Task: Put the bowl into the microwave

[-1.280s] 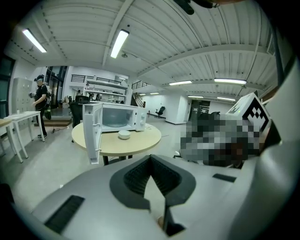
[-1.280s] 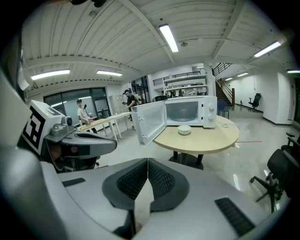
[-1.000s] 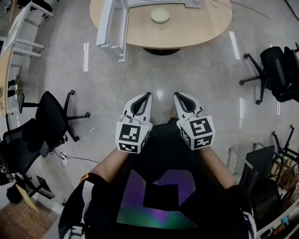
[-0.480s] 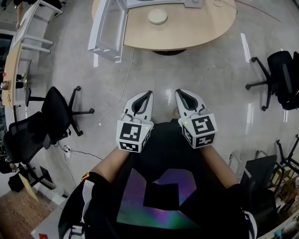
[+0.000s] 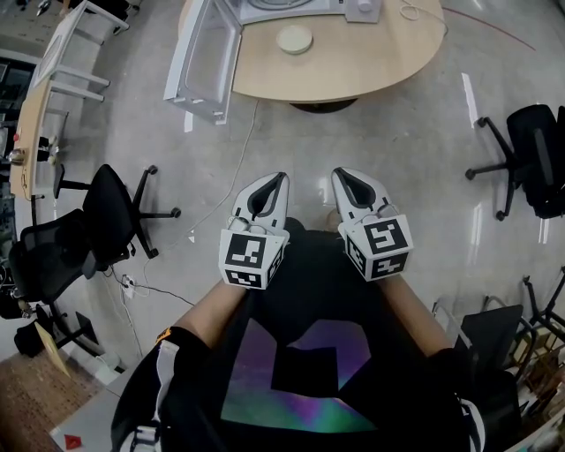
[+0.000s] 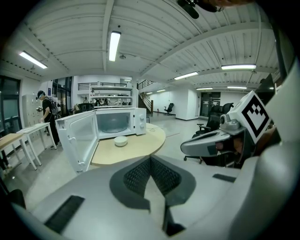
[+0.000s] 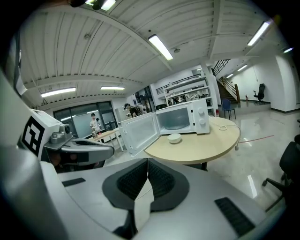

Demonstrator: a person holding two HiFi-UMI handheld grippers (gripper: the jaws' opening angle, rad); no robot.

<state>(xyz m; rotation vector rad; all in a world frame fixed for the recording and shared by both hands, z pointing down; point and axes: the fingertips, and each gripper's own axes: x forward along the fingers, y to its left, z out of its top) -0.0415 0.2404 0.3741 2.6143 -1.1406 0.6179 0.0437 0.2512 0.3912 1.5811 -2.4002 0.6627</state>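
**Containers**
- Microwave [image 5: 265, 9]: stands on the round wooden table [image 5: 371, 62]. Its door [image 5: 205, 57] is swung fully open to the left, past the table edge. The left gripper view shows the open cavity [image 6: 112, 123] with pale walls. What lies on the cavity floor cannot be resolved.
- Bowl [image 5: 294, 39]: stands upright on the table, just in front of the open cavity and apart from the microwave. Both grippers are well apart from it.

**Appearance of the bowl**
- Small, round, shallow, cream-white, with a plain rim [image 6: 121, 141].
- In the head view its inside shows the same pale tone as the outside. Any contents cannot be made out.

**Grippers**
- Left gripper [image 5: 281, 179]: jaws pressed together, ribbed pads meeting, nothing between them.
- Right gripper [image 5: 338, 175]: jaws likewise together, nothing between them.
- Both are held side by side close to the person's torso, above the floor, pointing toward the table.

**Hidden or unclear**
- The top edge of the head view cuts off the microwave body and the far part of the table.
- A thin cable [image 7: 227, 127] lies on the table to the right of the microwave. Its far end is not traceable.
- Black office chairs [image 5: 110, 212] stand on the floor at left, partly cropped.
- A person [image 6: 47, 117] stands far off in the left gripper view, too small for detail.
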